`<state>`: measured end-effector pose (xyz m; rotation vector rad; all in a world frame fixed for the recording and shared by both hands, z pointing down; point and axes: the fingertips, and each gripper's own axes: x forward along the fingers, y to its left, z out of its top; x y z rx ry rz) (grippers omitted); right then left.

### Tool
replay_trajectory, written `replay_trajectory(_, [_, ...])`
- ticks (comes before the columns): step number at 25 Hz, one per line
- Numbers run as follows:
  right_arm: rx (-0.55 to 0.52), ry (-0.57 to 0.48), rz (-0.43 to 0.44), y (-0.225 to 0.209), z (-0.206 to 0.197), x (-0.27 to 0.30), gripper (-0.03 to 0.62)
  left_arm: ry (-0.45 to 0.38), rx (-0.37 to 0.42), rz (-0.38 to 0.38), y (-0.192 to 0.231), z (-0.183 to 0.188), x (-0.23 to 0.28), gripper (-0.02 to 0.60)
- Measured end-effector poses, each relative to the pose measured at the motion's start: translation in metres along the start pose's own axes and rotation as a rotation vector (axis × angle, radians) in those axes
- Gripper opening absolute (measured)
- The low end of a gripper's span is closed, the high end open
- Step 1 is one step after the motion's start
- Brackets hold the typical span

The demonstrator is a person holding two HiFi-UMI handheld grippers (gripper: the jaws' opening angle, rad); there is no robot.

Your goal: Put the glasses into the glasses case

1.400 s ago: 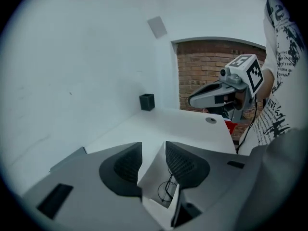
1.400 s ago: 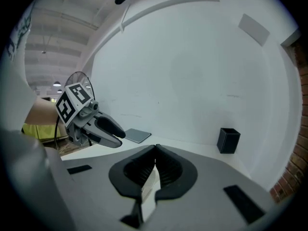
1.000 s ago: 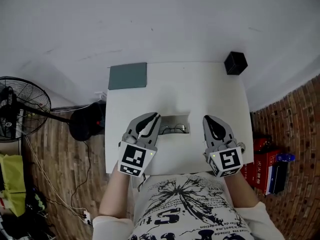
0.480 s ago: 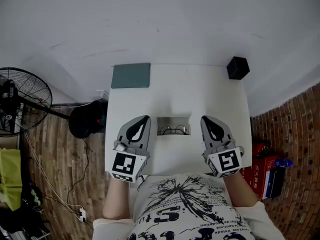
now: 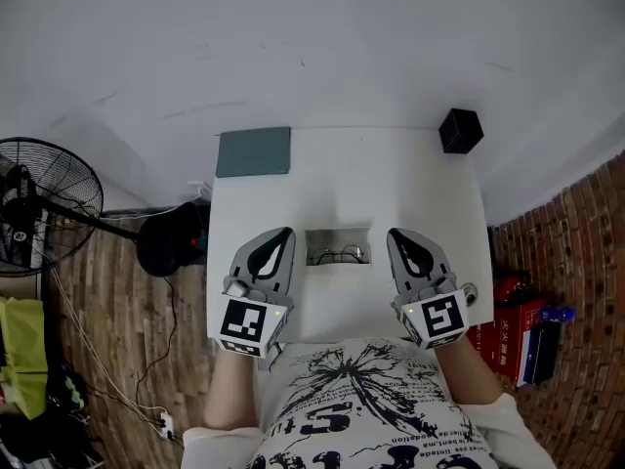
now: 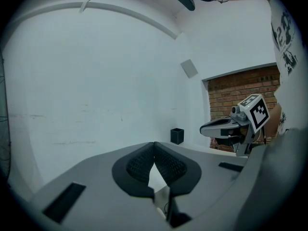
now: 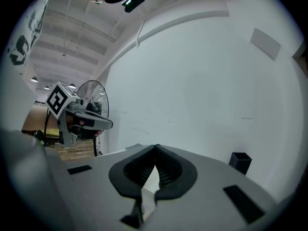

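The open white glasses case (image 5: 337, 234) lies in the middle of the white table (image 5: 430, 189). Thin dark-framed glasses (image 5: 341, 254) rest inside it. My left gripper (image 5: 283, 234) hovers just left of the case, apart from it, jaws shut on nothing. My right gripper (image 5: 395, 234) hovers just right of the case, also shut and empty. In the left gripper view the pads (image 6: 144, 163) meet at their tips, and the right gripper (image 6: 225, 127) shows beyond them. In the right gripper view the pads (image 7: 166, 170) touch at the tip, with the left gripper (image 7: 84, 121) at the left.
A grey-green flat pad (image 5: 253, 151) lies at the table's back left corner. A small black box (image 5: 460, 128) stands at the back right corner. A floor fan (image 5: 39, 208) stands to the left, and red and dark items (image 5: 516, 325) lie on the floor to the right.
My left gripper has drawn back from the case's left end towards the left and its jaws have closed. The right gripper has hardly moved. The glasses stay in the case.
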<state>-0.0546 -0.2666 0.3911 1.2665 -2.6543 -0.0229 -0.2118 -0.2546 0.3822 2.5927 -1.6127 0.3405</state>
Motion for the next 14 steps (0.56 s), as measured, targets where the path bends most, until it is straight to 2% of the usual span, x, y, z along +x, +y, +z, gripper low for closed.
replay_trajectory(7, [-0.004, -0.014, 0.014, 0.0053, 0.0038, 0.002, 0.012, 0.023, 0.059, -0.022, -0.0069, 0.0029, -0.0006, 0.014])
replay_trajectory(14, [-0.015, -0.023, 0.005, 0.0047, 0.0051, 0.0039, 0.012, -0.022, 0.046, -0.041, -0.0093, 0.0075, 0.0032, 0.014])
